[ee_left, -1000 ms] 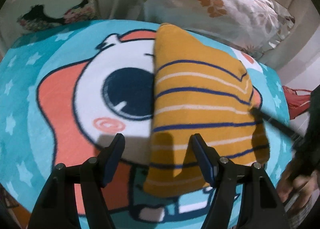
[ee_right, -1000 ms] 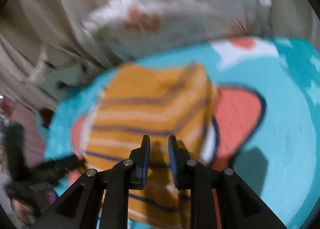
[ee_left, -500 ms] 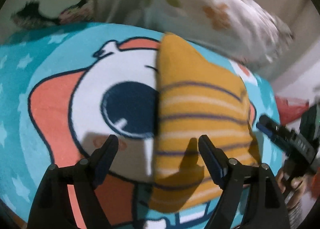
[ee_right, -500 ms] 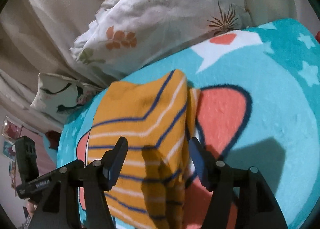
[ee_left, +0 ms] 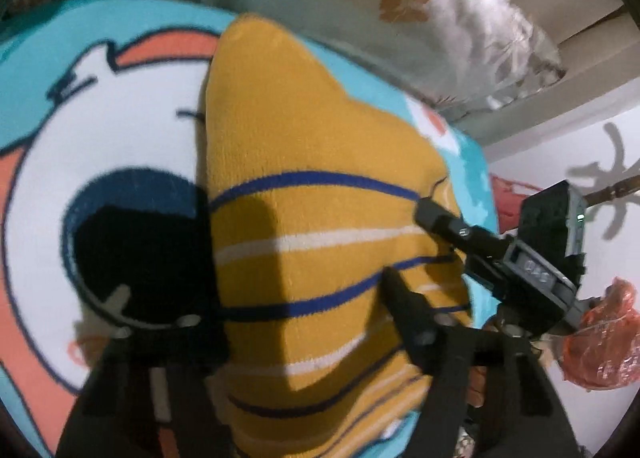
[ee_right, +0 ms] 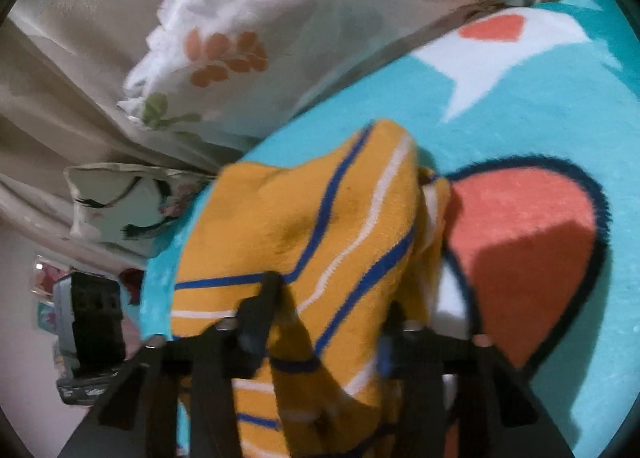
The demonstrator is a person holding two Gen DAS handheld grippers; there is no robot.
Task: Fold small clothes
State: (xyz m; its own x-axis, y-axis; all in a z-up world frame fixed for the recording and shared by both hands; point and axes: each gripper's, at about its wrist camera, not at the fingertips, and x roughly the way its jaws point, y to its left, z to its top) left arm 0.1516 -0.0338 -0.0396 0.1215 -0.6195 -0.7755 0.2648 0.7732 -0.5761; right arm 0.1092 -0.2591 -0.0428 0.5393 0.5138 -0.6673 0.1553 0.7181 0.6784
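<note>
A yellow knit garment [ee_left: 320,186] with blue and white stripes lies folded on a cartoon blanket [ee_left: 120,110]. My left gripper [ee_left: 296,298] hangs low over its near part. One finger is over the blanket beside the folded left edge and the other rests on the cloth; the jaws are closing, not pinching. My right gripper [ee_right: 328,314] straddles the garment [ee_right: 304,218] at its right edge, with cloth bunching up between the closing jaws. One of its fingers [ee_left: 436,218] shows at that edge in the left wrist view.
Floral pillows [ee_right: 248,38] lean against the wall behind the blanket [ee_right: 540,106]. A second printed pillow [ee_right: 116,202] lies at the far left. Past the bed's right edge there is pale floor and a red plastic bag [ee_left: 604,346].
Both grippers have dropped closer to the garment. The right jaws went from nearly shut to wide, then narrowed around the right edge. The left jaws have narrowed around the left fold.
</note>
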